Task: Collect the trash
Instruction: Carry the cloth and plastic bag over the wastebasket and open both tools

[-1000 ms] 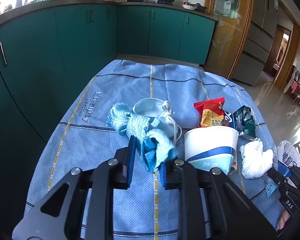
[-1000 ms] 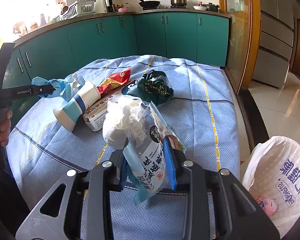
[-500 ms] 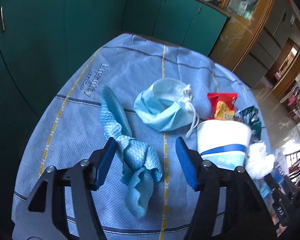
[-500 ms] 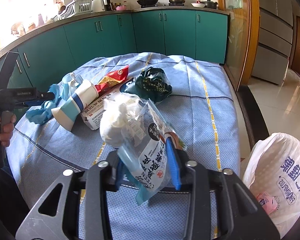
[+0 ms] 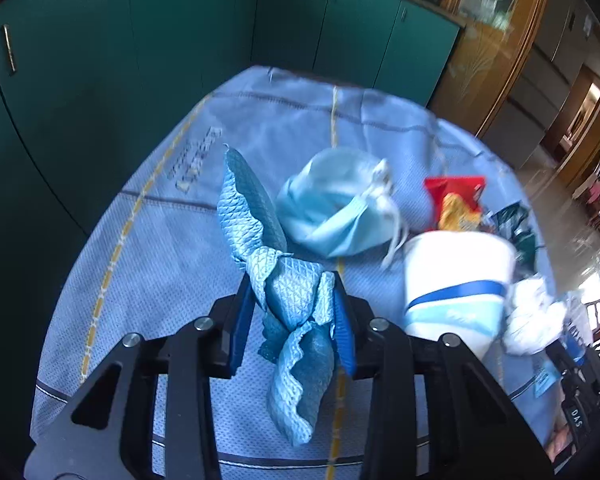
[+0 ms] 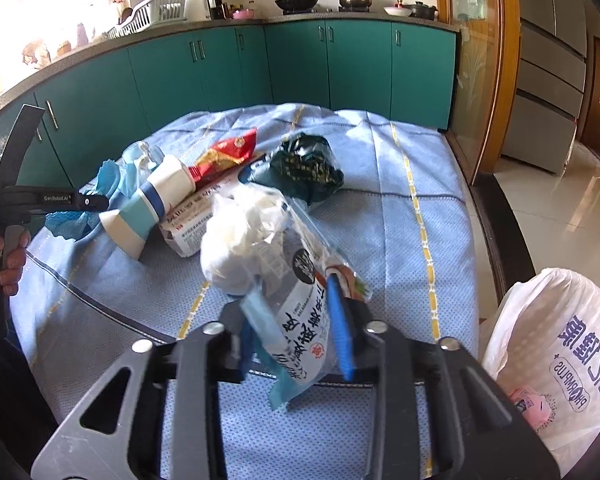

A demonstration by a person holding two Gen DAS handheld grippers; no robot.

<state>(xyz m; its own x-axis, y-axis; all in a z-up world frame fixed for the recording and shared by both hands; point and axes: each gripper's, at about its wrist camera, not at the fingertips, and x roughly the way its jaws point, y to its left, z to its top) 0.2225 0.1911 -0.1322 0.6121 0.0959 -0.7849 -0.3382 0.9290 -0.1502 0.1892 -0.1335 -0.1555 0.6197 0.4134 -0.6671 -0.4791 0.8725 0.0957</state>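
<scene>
Trash bag [image 6: 556, 364] marked "PHARMPLUS"; left gripper [image 6: 88, 202] marked "GenRobot.AI"

the black body of the left tongs [image 6: 76, 199], seen from the right wrist view, carries small white letters "genrobot.ai". the white plastic bag [image 6: 556, 360] beside the bench shows blue latin letters "pharmplus", upside down, with big blue chinese characters. the black part [image 5: 576, 416] at the lower right of the left wrist view carries white letters "das". the clear printed wrapper [image 6: 300, 320] has black chinese characters, not readable for me.
</scene>
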